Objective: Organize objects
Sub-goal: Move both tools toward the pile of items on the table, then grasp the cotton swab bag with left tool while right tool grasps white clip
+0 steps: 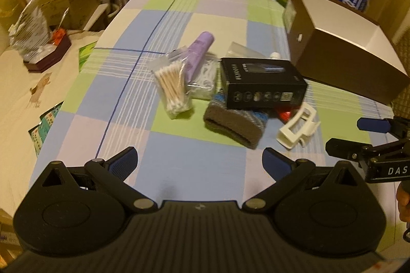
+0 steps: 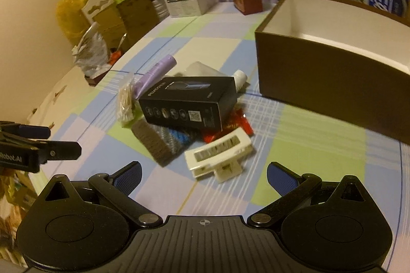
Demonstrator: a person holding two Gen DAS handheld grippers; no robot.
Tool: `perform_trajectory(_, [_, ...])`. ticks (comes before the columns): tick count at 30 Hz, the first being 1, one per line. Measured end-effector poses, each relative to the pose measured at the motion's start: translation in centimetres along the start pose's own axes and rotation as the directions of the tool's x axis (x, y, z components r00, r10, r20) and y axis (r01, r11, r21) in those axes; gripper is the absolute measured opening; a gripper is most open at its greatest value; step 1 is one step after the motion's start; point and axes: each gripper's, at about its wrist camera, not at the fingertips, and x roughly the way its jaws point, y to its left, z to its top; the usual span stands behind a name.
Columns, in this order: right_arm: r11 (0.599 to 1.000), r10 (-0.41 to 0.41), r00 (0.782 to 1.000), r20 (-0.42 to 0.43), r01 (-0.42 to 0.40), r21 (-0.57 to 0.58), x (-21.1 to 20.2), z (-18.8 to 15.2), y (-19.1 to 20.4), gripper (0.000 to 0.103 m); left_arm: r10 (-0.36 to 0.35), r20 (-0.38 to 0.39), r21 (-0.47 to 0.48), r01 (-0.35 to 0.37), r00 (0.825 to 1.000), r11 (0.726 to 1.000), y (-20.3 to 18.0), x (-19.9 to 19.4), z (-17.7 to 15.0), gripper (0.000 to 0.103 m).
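Checked cloth (image 1: 179, 145) in blue, green and lilac lies under my left gripper (image 1: 200, 160), whose fingers are spread wide with nothing between them. Straight ahead of it is the heap I must sort: a bag of cotton swabs (image 1: 171, 86) ahead and slightly left, a purple tube (image 1: 197, 52) behind the bag, a black carton (image 1: 261, 83) ahead and to the right, lying on a grey knitted band (image 1: 230, 127). A white hair clip (image 1: 297, 129) lies further right, just beside the band. Beyond the carton, far right, stands a brown box (image 1: 340, 60). My right gripper (image 1: 356, 137) comes in at the right edge, near the clip, its fingers apart.

From the right wrist view, my right gripper (image 2: 205, 178) is also released, fingers wide and empty. The white hair clip (image 2: 220, 155) lies directly in front of it, near but not touching the fingers. Behind the clip is the grey knitted band (image 2: 159, 142), and the black carton (image 2: 189, 104) rests on top of the heap. The purple tube (image 2: 156, 73) and the cotton swabs (image 2: 125, 101) are ahead to the left. The brown box (image 2: 330, 83), open and white inside, stands ahead to the right. My left gripper (image 2: 64, 139) shows at the left edge.
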Motion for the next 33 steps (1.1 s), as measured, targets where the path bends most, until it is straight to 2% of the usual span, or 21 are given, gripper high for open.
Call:
perform_trajectory(6, [0.994, 0.054, 0.999, -0.004, -0.054, -0.093, 2.5, 0.2, -1.3, 0.101, 0.034, -0.008, -0.044, -0.034, 0.999, 0.998, 0.2, 1.2, 0.2, 0.102])
perform_trajectory(11, [0.985, 0.067, 0.997, -0.041, -0.073, -0.154, 4.8, 0.3, -2.0, 0.101, 0.068, -0.018, -0.079, -0.069, 0.998, 0.994, 0.4, 2.6, 0.2, 0.102])
perform_trajectory(16, [0.976, 0.055, 0.996, -0.065, -0.067, -0.206, 6.7, 0.2, -2.0, 0.101, 0.085, -0.031, -0.109, -0.088, 0.996, 0.990, 1.3, 3.6, 0.2, 0.102])
perform_trajectory(23, [0.966, 0.010, 0.995, -0.099, -0.036, -0.256, 9.4, 0.3, -1.3, 0.101, 0.074, -0.044, -0.086, -0.077, 0.996, 0.993, 2.9, 5.0, 0.8, 0.102])
perform_trajectory(25, [0.965, -0.014, 0.995, -0.101, -0.013, -0.262, 10.0, 0.3, -1.2, 0.100, 0.063, -0.046, -0.069, -0.066, 0.997, 0.995, 3.3, 5.7, 1.2, 0.102])
perform_trajectory(26, [0.965, -0.019, 0.995, -0.098, -0.008, -0.261, 10.1, 0.3, -1.1, 0.086, 0.055, -0.047, -0.058, -0.058, 0.997, 0.997, 3.5, 6.0, 1.5, 0.102])
perform_trajectory(33, [0.989, -0.103, 0.993, -0.064, 0.095, -0.115, 8.9, 0.1, -1.0, 0.085, -0.022, -0.042, 0.026, 0.023, 0.999, 0.999, 4.9, 8.2, 3.9, 0.099])
